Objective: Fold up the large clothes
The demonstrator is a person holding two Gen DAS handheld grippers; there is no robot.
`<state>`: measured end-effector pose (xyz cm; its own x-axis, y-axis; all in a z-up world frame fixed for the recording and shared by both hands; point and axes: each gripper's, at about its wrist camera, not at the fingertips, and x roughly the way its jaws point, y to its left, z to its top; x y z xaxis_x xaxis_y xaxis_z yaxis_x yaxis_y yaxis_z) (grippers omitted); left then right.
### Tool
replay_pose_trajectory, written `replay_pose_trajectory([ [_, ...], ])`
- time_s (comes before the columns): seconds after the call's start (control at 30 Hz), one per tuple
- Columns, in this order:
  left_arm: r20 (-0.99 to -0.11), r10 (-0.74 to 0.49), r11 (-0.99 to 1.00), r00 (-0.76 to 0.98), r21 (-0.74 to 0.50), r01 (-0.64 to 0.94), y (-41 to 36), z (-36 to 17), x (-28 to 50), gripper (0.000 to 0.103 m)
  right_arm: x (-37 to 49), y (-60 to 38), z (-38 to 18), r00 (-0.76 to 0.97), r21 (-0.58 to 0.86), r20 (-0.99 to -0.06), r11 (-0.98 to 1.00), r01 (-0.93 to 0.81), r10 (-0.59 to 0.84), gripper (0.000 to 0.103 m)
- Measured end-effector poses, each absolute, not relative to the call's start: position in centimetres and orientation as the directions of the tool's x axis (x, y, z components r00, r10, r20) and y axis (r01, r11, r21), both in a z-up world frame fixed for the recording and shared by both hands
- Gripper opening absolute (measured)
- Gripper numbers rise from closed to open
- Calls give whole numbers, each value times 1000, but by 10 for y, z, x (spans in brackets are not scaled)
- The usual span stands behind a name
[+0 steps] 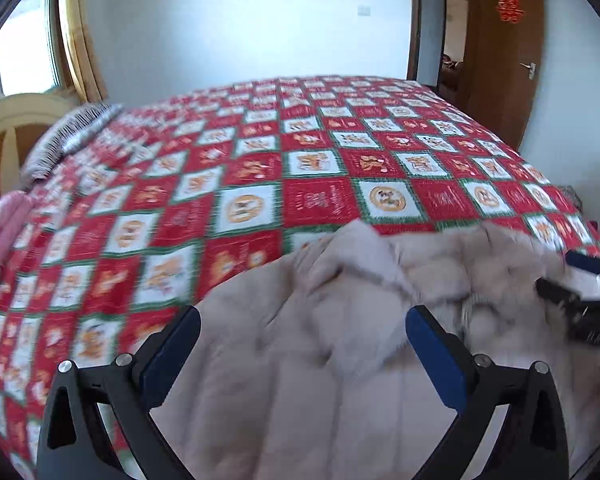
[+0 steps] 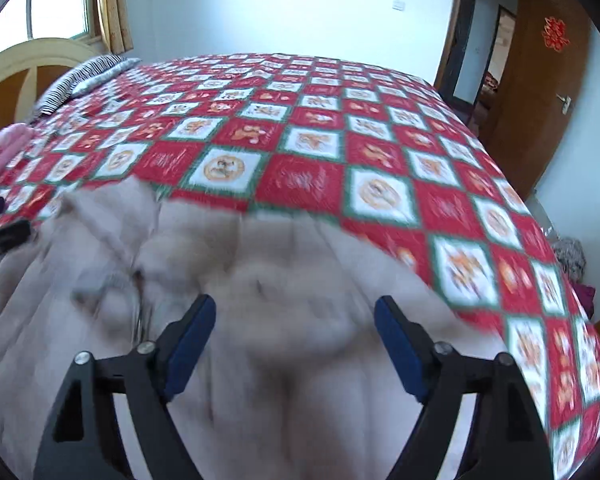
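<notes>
Both grippers, left gripper (image 1: 303,330) and right gripper (image 2: 295,320), are held apart above the beige coat (image 1: 320,360); a hem grasp at 6 o'clock is judged next.

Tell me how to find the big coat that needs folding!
Look at the big bed with the red, white and green checked bedspread. At its near edge lies the beige padded coat, right below both open grippers. It is plain and puffy with a furry trim, unlike the pink bedding beside the striped pillow.
</notes>
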<state>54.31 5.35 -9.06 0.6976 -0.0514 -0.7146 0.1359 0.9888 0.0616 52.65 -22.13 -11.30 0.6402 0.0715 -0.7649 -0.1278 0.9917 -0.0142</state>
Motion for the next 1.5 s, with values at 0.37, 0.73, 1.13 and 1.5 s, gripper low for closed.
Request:
replay_pose_trajectory([
  [0.37,-798,-1,988,603,93,125,130,-159,342,102,347,-302,-156,552,65,-832,998,2,54,84],
  [0.73,-790,-69,992,609,10,125,127,-189,240,102,232,-303,-176,540,141,-835,990,16,110,80],
  [1.13,-779,-129,986,614,-32,166,119,-203,188,92,179,-299,-191,545,211,-820,977,4,175,47],
  [1.5,-720,-154,976,676,-2,220,112,-162,173,13,155,-296,-148,677,291,-689,954,-69,259,15],
])
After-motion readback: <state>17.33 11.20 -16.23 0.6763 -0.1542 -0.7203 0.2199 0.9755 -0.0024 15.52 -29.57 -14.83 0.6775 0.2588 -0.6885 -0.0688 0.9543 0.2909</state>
